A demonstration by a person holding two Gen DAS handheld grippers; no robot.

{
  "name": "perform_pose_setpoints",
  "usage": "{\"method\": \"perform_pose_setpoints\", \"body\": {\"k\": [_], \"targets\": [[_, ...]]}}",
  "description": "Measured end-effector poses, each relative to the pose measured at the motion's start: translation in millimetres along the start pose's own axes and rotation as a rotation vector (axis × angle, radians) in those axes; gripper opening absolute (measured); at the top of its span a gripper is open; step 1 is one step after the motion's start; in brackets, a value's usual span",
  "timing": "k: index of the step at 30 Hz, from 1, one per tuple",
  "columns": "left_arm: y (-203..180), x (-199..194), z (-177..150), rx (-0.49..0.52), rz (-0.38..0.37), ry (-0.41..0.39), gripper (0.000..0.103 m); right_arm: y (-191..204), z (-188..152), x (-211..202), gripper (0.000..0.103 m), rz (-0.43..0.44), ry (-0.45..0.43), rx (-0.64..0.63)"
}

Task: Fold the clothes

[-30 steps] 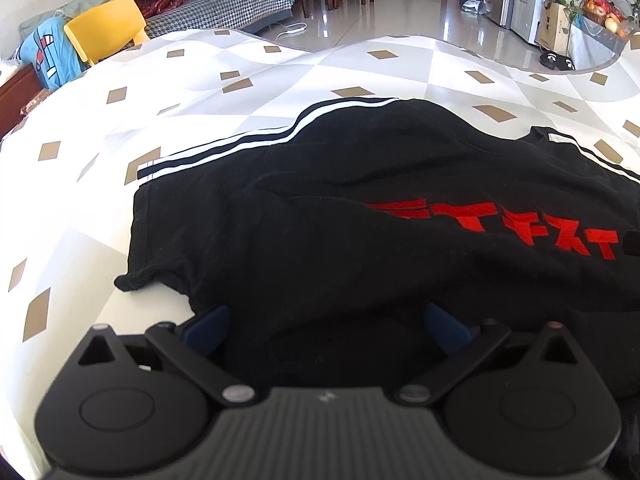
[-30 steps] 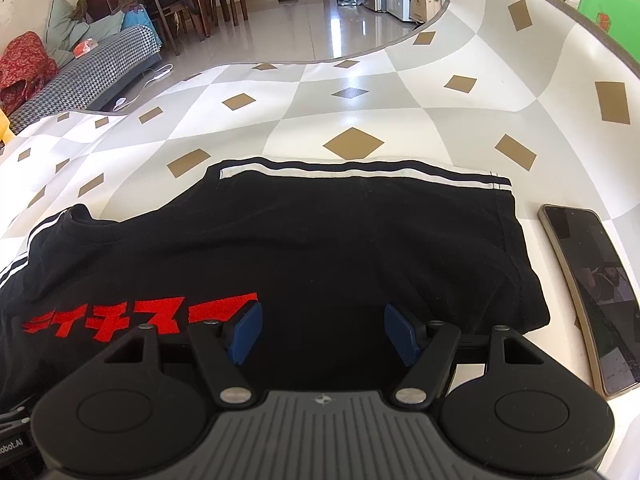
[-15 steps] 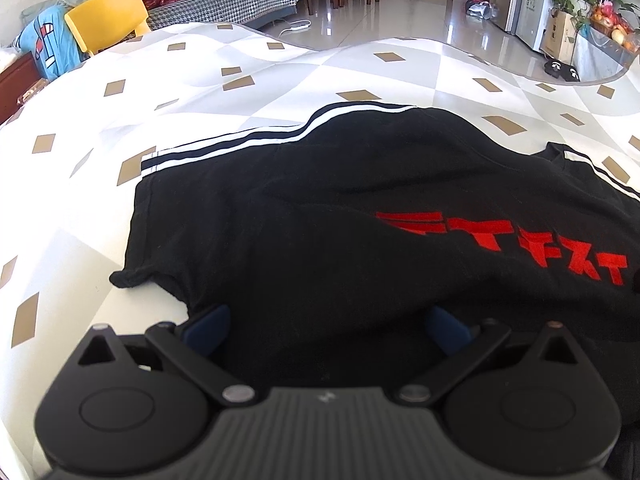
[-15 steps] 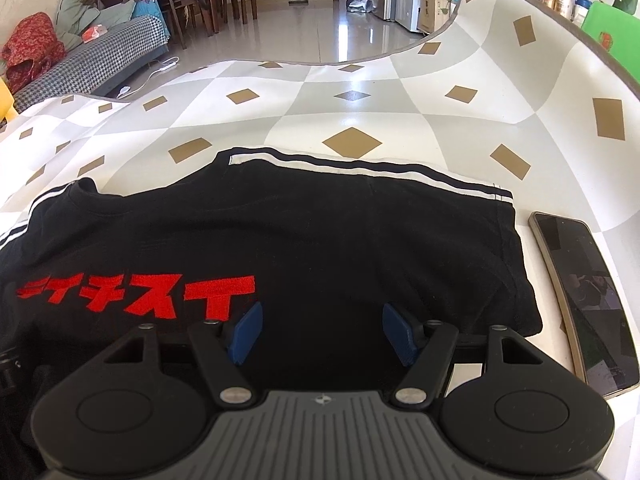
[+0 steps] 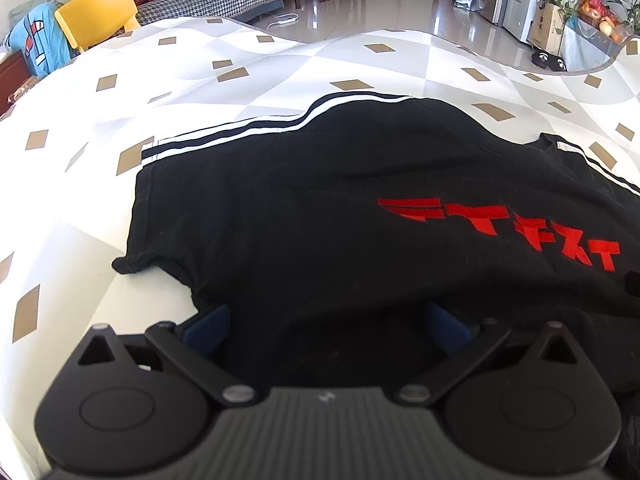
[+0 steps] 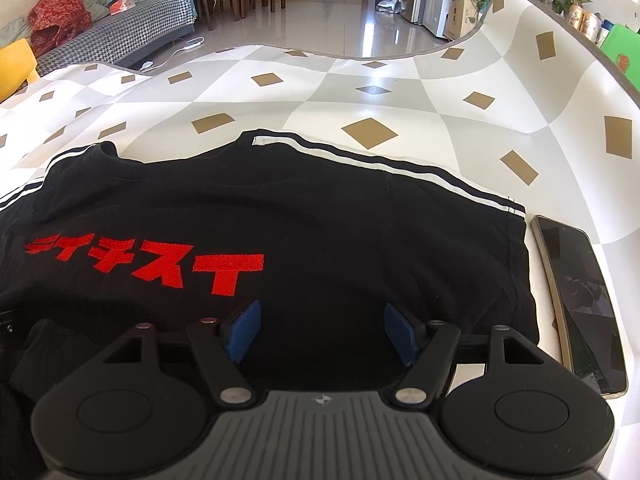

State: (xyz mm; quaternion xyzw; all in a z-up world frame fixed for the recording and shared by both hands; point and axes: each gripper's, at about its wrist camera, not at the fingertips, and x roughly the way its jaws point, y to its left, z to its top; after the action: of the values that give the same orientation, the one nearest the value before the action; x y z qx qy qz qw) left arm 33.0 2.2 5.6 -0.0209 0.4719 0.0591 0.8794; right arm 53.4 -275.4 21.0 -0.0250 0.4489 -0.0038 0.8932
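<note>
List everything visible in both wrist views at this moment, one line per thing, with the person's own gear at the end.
T-shirt: one, black with red lettering and white sleeve stripes, spread flat on the table.
Table cover: one, white and grey check with tan diamonds.
Smartphone: one, dark screen, beside the shirt's right sleeve.
Chair: one, yellow, past the table's far left.
Sofa: one, houndstooth, background.
Left claw: blue pads, open, over the shirt's near edge.
Right claw: blue pads, open, over the shirt.

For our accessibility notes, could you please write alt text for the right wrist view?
A black T-shirt with red lettering lies spread on a checked tablecloth, the open right claw low over its near edge. A dark phone lies just right of the sleeve.
</note>
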Motion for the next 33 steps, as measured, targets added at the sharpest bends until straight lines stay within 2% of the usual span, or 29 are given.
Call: {"method": "perform_pose_setpoints", "body": {"k": [6, 10, 15, 18, 24, 31, 33], "targets": [[3, -3, 0, -0.004, -0.002, 0.028, 0.103, 0, -4, -6, 0.068, 0.014, 0.026, -0.014], [5, -6, 0, -0.005, -0.012, 0.046, 0.103, -3, 0, -9, 0.067, 0.039, 0.009, 0.023], [11, -15, 6, -0.062, -0.052, -0.005, 0.103, -6, 6, -12, 0.066, 0.070, -0.013, 0.069], [9, -17, 13, -0.076, -0.048, -0.032, 0.103, -8, 10, -13, 0.066, 0.089, -0.026, 0.097], [0, -6, 24, -0.112, -0.074, -0.019, 0.103, -6, 19, -14, 0.066, 0.133, -0.060, 0.118], [-9, 9, 22, -0.065, -0.049, -0.005, 0.103, 11, 30, -7, 0.066, 0.191, -0.120, 0.081], [-12, 11, 18, -0.023, -0.030, -0.015, 0.103, 14, 33, -3, 0.067, 0.206, -0.127, 0.086]]}}
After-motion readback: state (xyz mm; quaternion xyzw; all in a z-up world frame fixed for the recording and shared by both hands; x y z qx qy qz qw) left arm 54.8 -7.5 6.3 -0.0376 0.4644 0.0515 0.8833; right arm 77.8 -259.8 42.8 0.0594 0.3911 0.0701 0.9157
